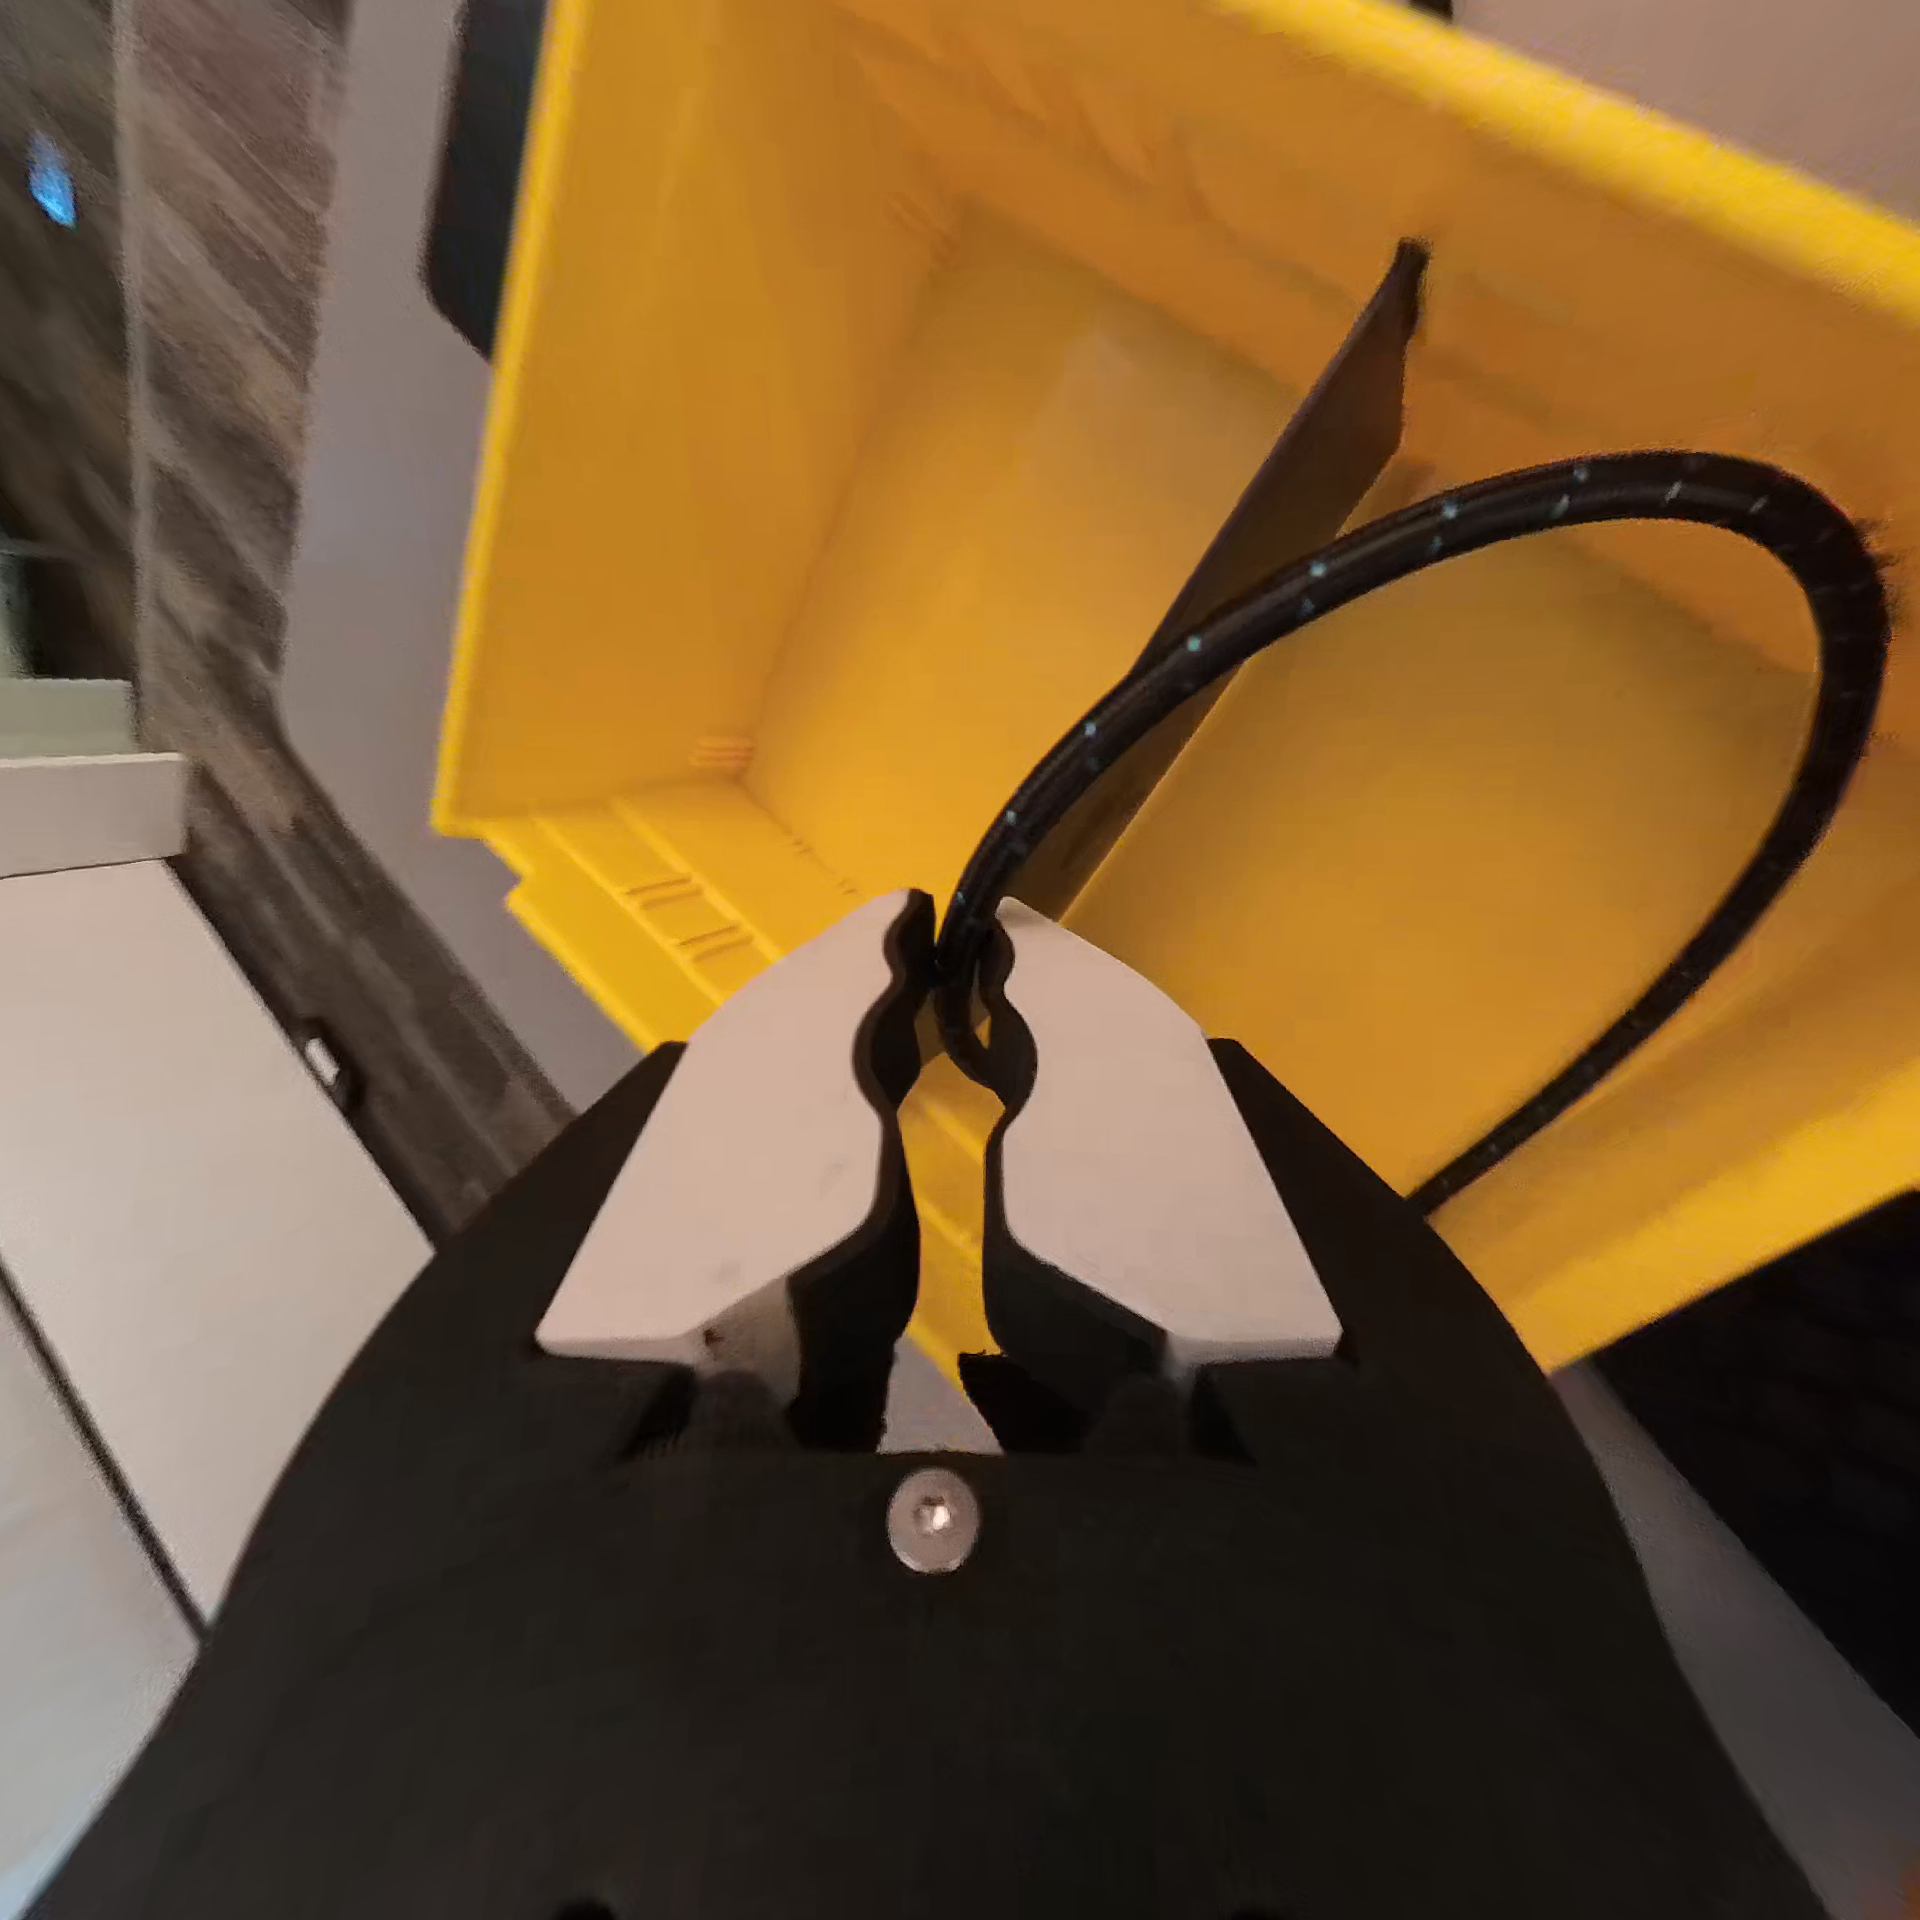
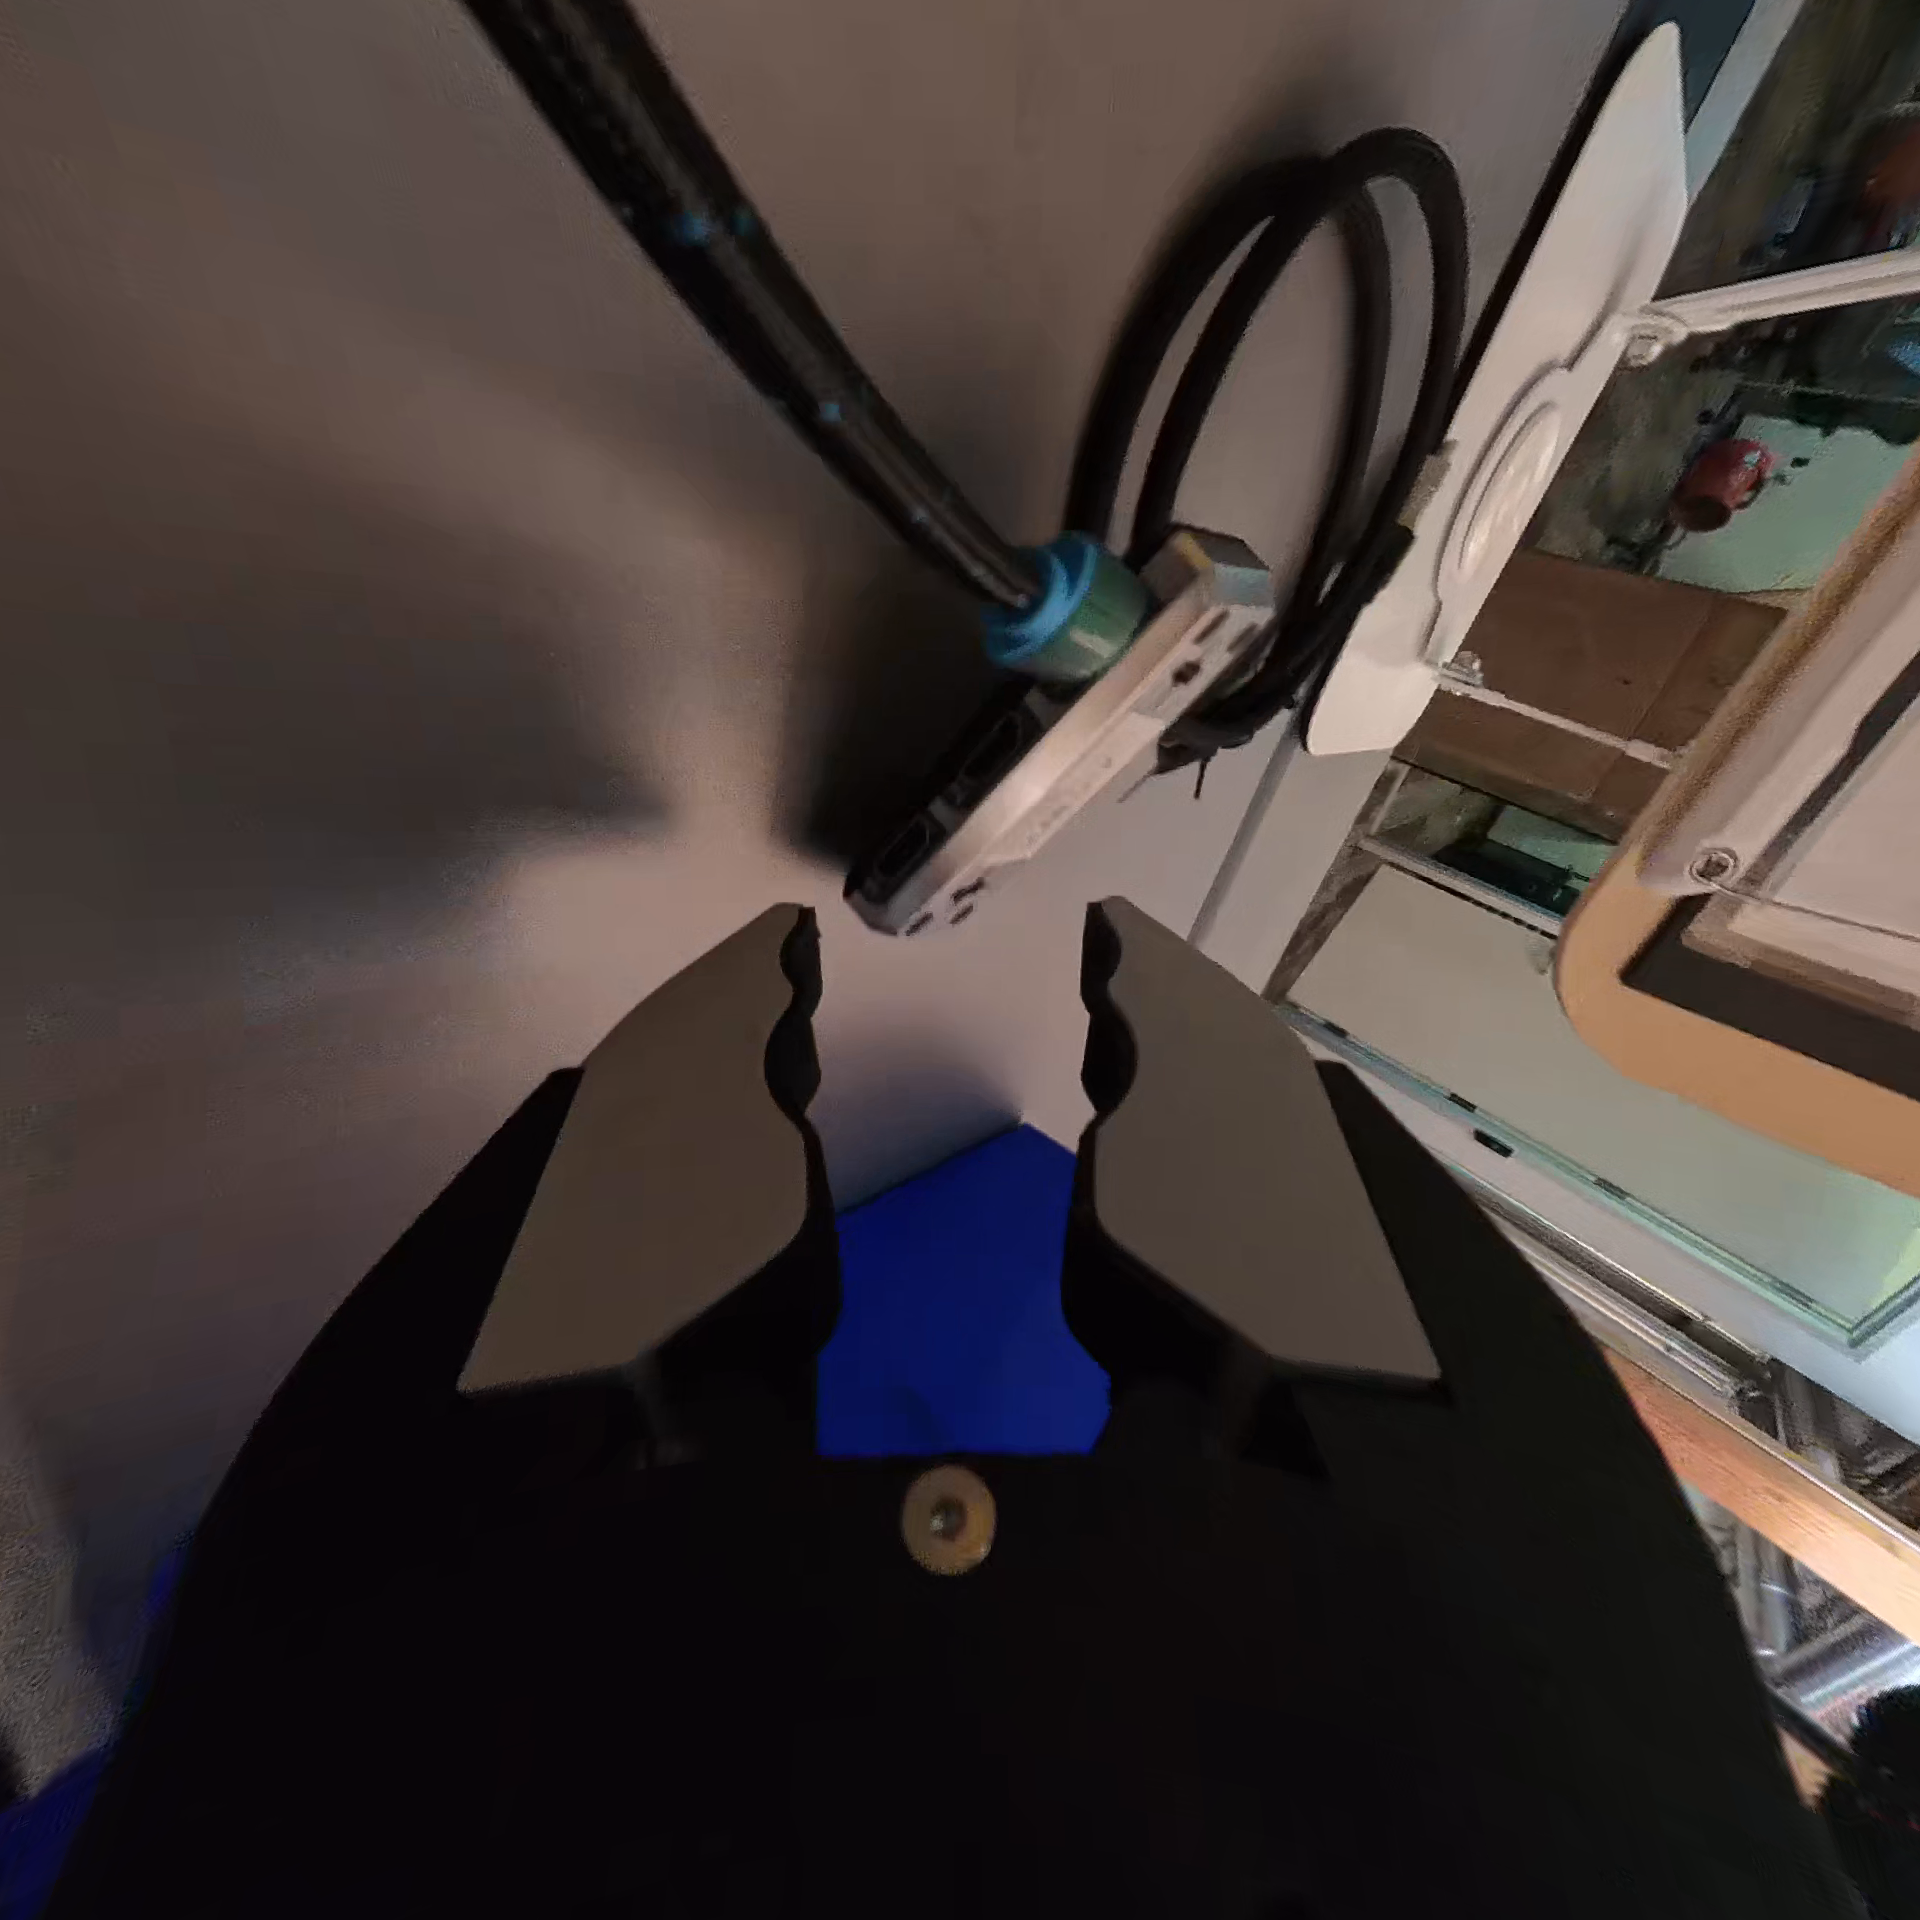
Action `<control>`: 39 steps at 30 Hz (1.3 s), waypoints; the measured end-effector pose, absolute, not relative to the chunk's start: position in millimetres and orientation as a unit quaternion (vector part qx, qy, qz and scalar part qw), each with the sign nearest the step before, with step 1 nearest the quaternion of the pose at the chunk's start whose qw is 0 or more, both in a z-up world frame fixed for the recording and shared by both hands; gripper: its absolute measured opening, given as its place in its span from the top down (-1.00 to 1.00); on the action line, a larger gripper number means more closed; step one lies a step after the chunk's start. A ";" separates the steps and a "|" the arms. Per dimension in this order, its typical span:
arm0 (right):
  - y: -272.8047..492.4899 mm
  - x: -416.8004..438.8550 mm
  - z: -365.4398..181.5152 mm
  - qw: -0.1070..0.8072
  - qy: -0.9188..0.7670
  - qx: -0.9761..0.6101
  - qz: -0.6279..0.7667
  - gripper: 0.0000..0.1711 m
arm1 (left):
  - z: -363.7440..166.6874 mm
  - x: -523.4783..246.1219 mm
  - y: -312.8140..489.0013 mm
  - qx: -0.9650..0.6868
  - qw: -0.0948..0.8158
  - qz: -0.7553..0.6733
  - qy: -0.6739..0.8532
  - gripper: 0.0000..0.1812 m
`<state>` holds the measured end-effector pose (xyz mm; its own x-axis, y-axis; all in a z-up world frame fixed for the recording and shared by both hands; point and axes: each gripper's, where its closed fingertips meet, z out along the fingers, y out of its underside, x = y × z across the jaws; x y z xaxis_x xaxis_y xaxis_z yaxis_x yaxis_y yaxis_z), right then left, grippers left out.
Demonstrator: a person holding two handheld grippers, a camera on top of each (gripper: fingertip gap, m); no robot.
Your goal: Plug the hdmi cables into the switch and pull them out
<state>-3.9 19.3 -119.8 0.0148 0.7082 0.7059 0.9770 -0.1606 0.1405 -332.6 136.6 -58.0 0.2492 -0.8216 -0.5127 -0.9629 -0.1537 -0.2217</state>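
In the left wrist view my left gripper (image 1: 961, 940) is shut on a black braided HDMI cable (image 1: 1455, 540) with pale flecks. The cable loops up and right over the yellow bin (image 1: 727, 468). In the right wrist view my right gripper (image 2: 948, 935) is open and empty, just below the corner of the silver HDMI switch (image 2: 1081, 748). The switch lies on the grey table, with several dark ports along its near side. A black braided cable (image 2: 727, 239) with a teal plug (image 2: 1060, 623) sits in one port at the switch's far end.
The yellow bin has a black divider (image 1: 1299, 499) standing inside it. A coiled black cable (image 2: 1423, 364) lies behind the switch. A white lamp base (image 2: 1538, 395) stands to the right near the table edge. A blue object (image 2: 956, 1299) lies under my right gripper. The grippers' ends are close to 35 centimeters from one another.
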 end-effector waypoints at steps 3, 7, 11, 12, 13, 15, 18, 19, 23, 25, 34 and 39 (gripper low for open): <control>3.3 -12.3 -93.6 0.221 -0.622 -0.682 -0.315 0.42 | -14.6 -331.8 129.1 -0.730 0.321 0.172 0.578 0.92; -3.0 -46.8 -35.8 0.352 -0.591 -0.671 -0.275 0.42 | 54.7 -330.3 106.4 -0.688 0.435 0.220 0.538 0.93; -11.9 -98.9 38.4 0.548 -0.512 -0.645 -0.147 0.42 | 111.0 -298.0 64.3 -0.623 0.550 0.168 0.530 0.94; -19.3 -110.9 53.7 0.583 -0.493 -0.639 -0.092 0.43 | 117.0 -282.7 51.7 -0.603 0.566 0.137 0.545 0.94; -29.7 -122.7 66.7 0.608 -0.480 -0.632 -0.029 0.43 | 119.4 -266.0 41.0 -0.585 0.574 0.111 0.562 0.94; -51.3 -139.5 88.1 0.631 -0.454 -0.622 0.095 0.44 | 111.3 -232.0 26.4 -0.565 0.558 0.082 0.602 0.93; -65.3 -146.4 102.2 0.623 -0.409 -0.636 0.202 0.43 | 91.2 -189.2 18.8 -0.551 0.521 0.101 0.644 0.93; -62.4 -143.9 101.2 0.619 -0.394 -0.649 0.203 0.44 | 82.8 -175.8 14.7 -0.541 0.509 0.101 0.662 0.93; -42.6 -125.1 84.6 0.607 -0.388 -0.686 0.102 0.77 | 62.3 -133.8 1.3 -0.508 0.491 0.072 0.704 0.94; -34.9 -112.5 84.4 0.607 -0.377 -0.696 0.065 0.90 | 61.3 -123.8 3.9 -0.505 0.501 0.055 0.700 0.93; -51.9 -60.1 153.8 0.709 -0.270 -0.637 0.133 0.90 | 130.8 -133.5 17.6 -0.502 0.477 -0.521 0.499 0.35; -77.6 -40.2 190.2 0.760 -0.236 -0.577 0.184 0.90 | 136.7 -124.0 29.6 -0.472 0.414 -0.663 0.408 0.20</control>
<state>-40.2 -77.6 190.2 0.8208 0.5521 0.1462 -0.0069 0.2656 -0.9641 -124.0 29.6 136.7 -0.2116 -0.9341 0.2877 0.1648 -0.3242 -0.9315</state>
